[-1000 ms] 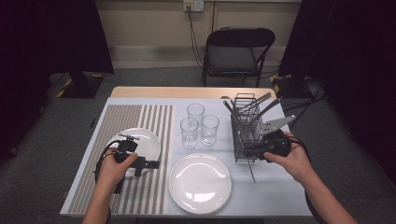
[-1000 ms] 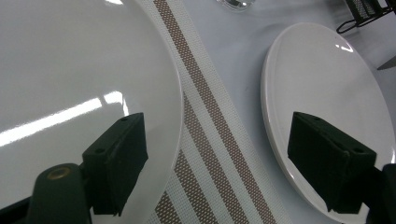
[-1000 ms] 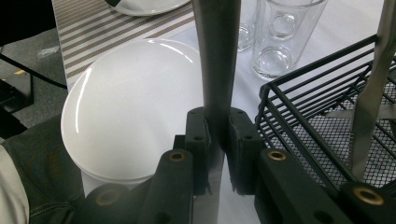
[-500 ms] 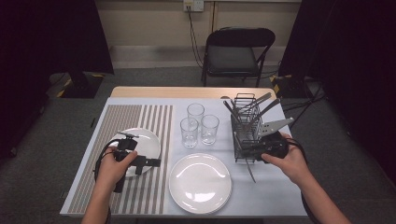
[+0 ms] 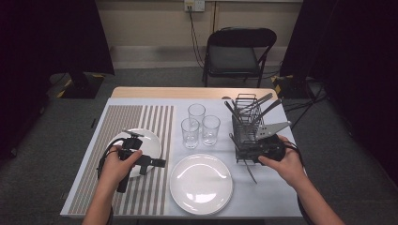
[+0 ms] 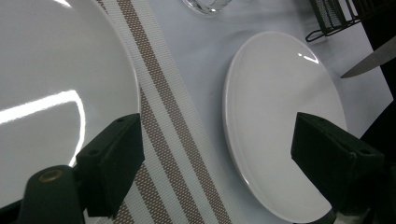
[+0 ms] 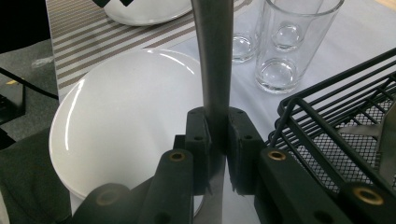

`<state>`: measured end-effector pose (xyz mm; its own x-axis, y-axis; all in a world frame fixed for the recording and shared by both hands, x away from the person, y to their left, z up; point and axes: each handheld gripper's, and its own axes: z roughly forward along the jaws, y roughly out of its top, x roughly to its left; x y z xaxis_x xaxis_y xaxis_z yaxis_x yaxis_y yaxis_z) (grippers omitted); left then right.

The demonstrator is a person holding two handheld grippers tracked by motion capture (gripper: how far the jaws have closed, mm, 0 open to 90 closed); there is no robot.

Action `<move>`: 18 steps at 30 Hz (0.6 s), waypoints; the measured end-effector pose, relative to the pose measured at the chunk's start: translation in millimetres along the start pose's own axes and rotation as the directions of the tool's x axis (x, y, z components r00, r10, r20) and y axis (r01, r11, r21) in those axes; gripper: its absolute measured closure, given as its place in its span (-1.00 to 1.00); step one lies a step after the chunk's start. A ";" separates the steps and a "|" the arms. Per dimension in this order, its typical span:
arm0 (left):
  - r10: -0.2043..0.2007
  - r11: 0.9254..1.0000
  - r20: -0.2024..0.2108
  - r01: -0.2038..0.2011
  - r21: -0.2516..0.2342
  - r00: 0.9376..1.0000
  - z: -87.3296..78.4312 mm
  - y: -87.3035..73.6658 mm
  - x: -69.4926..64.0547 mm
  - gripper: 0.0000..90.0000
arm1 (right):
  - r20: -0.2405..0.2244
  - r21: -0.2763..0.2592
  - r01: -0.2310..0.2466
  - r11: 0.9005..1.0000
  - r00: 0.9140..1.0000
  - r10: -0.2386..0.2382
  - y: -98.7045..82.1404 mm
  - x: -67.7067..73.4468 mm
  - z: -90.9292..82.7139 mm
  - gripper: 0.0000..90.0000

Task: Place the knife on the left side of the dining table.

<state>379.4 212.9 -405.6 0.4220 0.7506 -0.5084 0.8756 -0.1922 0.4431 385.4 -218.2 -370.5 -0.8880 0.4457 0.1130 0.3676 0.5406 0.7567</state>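
Right gripper [image 7: 216, 135] clamped on a table knife [image 7: 215, 56], pads pressed to both sides of the flat metal, blade running up between the jaws. Held just beside the black wire cutlery rack [image 5: 248, 126] at the table's right, the knife's other end sticking out below the gripper toward the near edge. Big white plate [image 5: 201, 183] near, left of the knife. Left gripper [image 6: 219, 158] with jaws wide apart, nothing between them, hovering over the striped placemat [image 6: 163, 121] between the small plate [image 5: 148, 140] and the big one. Three glasses [image 5: 197, 126] mid-table.
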 end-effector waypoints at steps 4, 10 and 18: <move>0.005 1.000 -0.001 -0.005 0.005 1.000 0.4 3.7 -5.6 -0.62 | 0.001 0.003 0.007 1.000 1.000 -0.007 0.6 1.7 2.8 0.80; 0.017 1.000 0.003 -0.018 0.026 1.000 1.5 6.9 -13.7 -0.62 | -0.002 0.009 0.005 1.000 1.000 -0.005 0.1 2.8 6.1 0.80; 0.001 1.000 0.006 -0.001 0.011 1.000 -0.6 14.2 -24.4 -0.60 | 0.006 0.004 0.011 1.000 1.000 -0.011 -0.6 4.7 8.1 0.80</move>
<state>381.4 192.2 -386.5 0.4240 0.7468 -0.5125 0.8778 -0.1996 0.4354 383.3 -210.7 -375.6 -0.8904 0.4440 0.1004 0.3586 0.5482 0.7556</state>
